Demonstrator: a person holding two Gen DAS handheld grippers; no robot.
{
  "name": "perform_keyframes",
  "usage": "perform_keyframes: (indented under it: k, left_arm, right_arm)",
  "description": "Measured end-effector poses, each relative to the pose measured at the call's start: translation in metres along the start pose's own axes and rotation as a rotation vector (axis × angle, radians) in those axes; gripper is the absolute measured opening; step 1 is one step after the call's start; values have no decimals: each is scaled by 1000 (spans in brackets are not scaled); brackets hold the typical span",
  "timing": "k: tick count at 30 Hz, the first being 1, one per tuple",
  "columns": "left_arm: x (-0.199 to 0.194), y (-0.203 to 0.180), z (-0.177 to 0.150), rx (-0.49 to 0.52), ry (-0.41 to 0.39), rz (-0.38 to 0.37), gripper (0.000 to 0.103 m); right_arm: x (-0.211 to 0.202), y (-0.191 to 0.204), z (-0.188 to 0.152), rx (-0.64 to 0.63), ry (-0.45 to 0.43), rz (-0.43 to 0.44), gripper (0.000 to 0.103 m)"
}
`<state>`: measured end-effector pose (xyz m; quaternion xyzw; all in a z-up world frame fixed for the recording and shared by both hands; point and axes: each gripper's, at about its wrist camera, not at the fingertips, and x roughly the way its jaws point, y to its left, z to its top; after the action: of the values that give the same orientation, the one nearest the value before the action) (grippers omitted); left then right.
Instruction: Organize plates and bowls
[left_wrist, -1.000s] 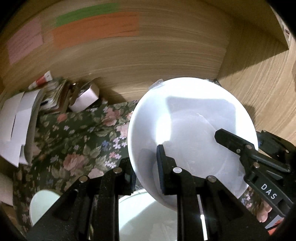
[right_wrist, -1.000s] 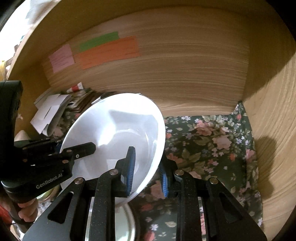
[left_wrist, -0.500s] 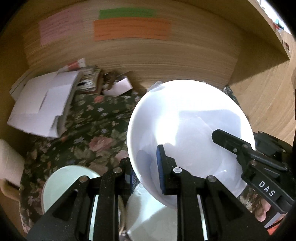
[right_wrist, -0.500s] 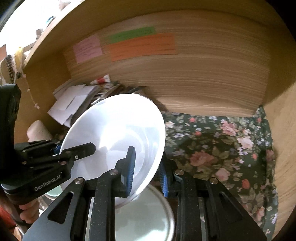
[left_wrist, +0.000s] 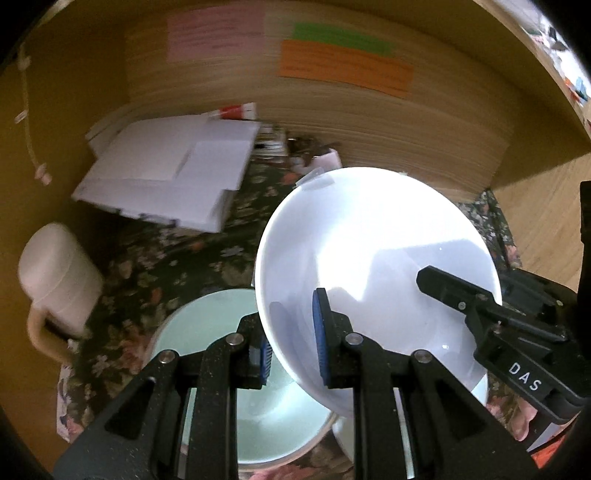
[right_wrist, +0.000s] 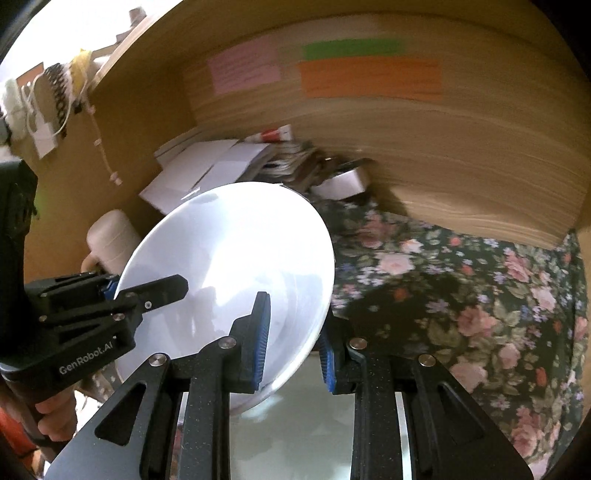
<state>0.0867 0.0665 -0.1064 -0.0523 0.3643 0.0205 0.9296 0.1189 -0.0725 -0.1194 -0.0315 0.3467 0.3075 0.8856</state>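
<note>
Wrist views — close, downward, sharing white bowl (left_wrist: 373, 266)

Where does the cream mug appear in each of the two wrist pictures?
Left wrist view: the cream mug stands at the far left on the flowered cloth, left of the white bowl.
Right wrist view: the mug is at the left, partly hidden behind the bowl's rim.
Shared landmark: the orange note on the wooden back wall.

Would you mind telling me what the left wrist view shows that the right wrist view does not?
Only the left wrist view shows the pale green plate lying under the held bowl. Only the right wrist view shows the wide bare stretch of flowered cloth. Both show the white bowl, held tilted, with the left gripper and right gripper each clamped on its rim, plus the white mug.
</note>
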Motion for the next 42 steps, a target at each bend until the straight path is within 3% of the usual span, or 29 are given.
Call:
perform_keyframes:
  k: [19,30,42]
  left_arm:
    - [-3,66,-37,-110,48,49,19]
    - [4,79,-51,-115,70,33,19]
    - [7,85,-57,-133,80,10,19]
  right_arm:
    - [45,54,-12,-81,104,70,22]
    - [63,61,-21,-115,169,84,22]
    - [61,61,-21,-126,171,87,24]
